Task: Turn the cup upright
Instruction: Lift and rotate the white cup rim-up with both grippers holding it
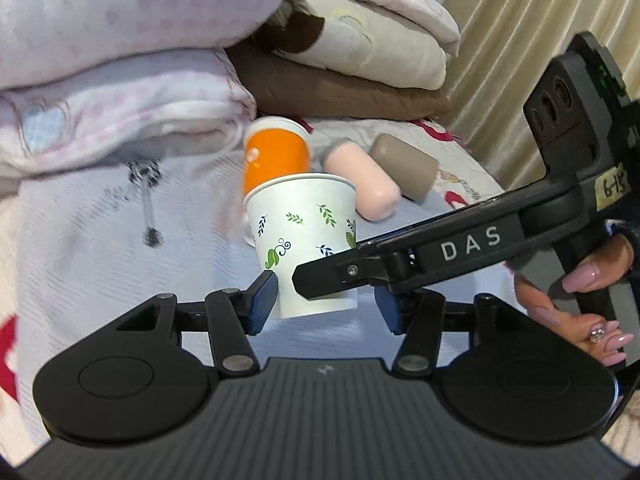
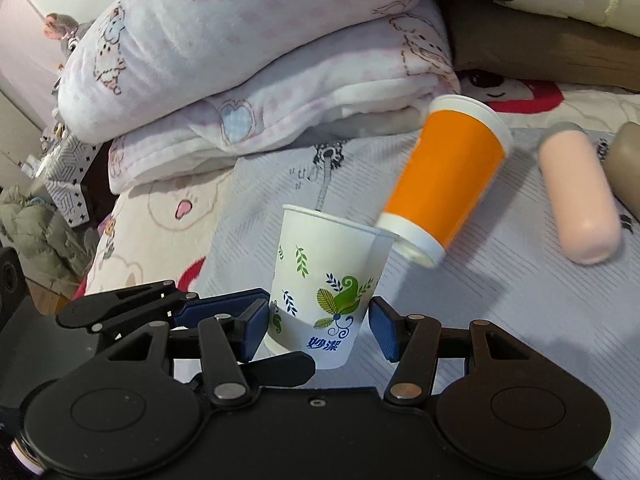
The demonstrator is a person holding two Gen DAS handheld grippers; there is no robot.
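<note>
a white paper cup with green and blue leaf prints (image 1: 302, 236) stands upright, mouth up, on a pale printed bedsheet (image 1: 100, 248), in the middle part of the bed.

in the left wrist view, the left gripper (image 1: 326, 304) has its two blue pads spread wide on either side of the cup's base. the left pad (image 1: 262, 302) is just beside the cup wall, and the right pad sits apart from it, partly hidden. the jaws are open and hold nothing.

the right gripper (image 1: 316, 280), a black tool marked "das", reaches in from the right edge of that view, with a finger crossing in front of the cup's lower wall. a hand with long pink nails (image 1: 580, 300) grips its handle.

in the right wrist view, the right gripper (image 2: 316, 334) also straddles the cup's (image 2: 324, 284) base with blue pads spread; a gap shows beside the right pad (image 2: 384, 332). it is open, holding nothing.

behind the cup, an orange cup with a white rim (image 2: 448, 182) lies tilted on its side, its base close to the leaf cup's rim. beside it, toward the right edge of the bed, lie a pink cylinder (image 2: 576, 196) and a tan cylinder (image 1: 404, 168). folded blankets (image 2: 240, 72) are stacked along the far side of the bed.
</note>
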